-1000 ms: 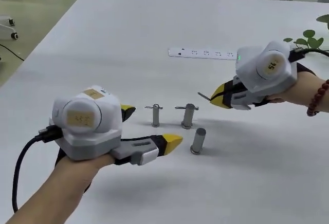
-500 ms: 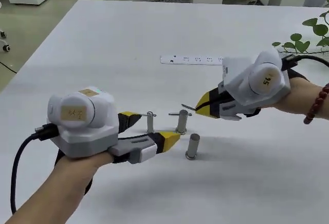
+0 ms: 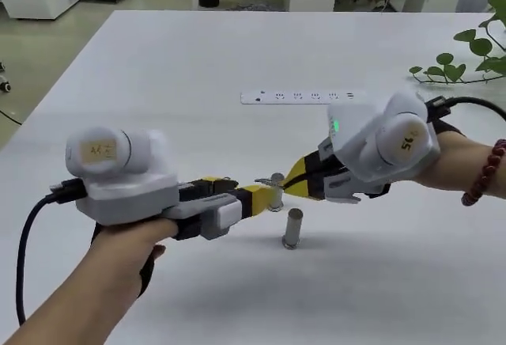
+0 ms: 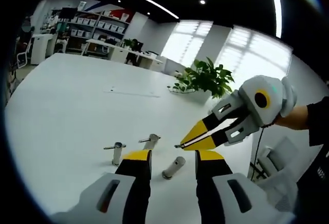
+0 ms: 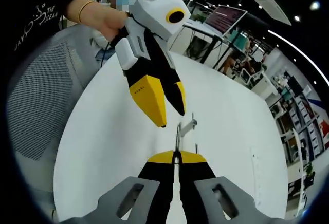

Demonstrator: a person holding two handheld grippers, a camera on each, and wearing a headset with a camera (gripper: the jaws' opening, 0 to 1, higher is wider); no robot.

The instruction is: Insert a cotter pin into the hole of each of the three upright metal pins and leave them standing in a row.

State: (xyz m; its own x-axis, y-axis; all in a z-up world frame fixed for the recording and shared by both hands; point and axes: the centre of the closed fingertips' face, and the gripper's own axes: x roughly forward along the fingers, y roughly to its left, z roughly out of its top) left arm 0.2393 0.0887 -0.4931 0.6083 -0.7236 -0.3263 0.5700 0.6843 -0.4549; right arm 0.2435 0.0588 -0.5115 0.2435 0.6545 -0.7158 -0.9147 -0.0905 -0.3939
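Three short metal pins stand near mid-table. The front one (image 3: 292, 228) is bare; in the left gripper view two pins (image 4: 117, 153) (image 4: 150, 142) each carry a cross pin. My right gripper (image 3: 286, 184) is shut on a thin cotter pin (image 5: 177, 134), whose tip points at the middle pins. My left gripper (image 3: 245, 189) is open, its jaws level with the pins and reaching in from the left. One pin (image 3: 275, 189) shows between the two grippers' tips; the other is hidden behind the left jaws. The left gripper view has its own jaws (image 4: 172, 157) apart just short of the bare pin (image 4: 175, 166).
A white power strip (image 3: 296, 97) lies farther back on the white table (image 3: 158, 84). A green plant (image 3: 462, 64) sits at the right edge. In the right gripper view the left gripper (image 5: 154, 95) hangs close above the cotter pin.
Both grippers have closed in on the pins: the right one came down and left with the cotter pin, and the left one slid right until its jaws cover the leftmost pin.
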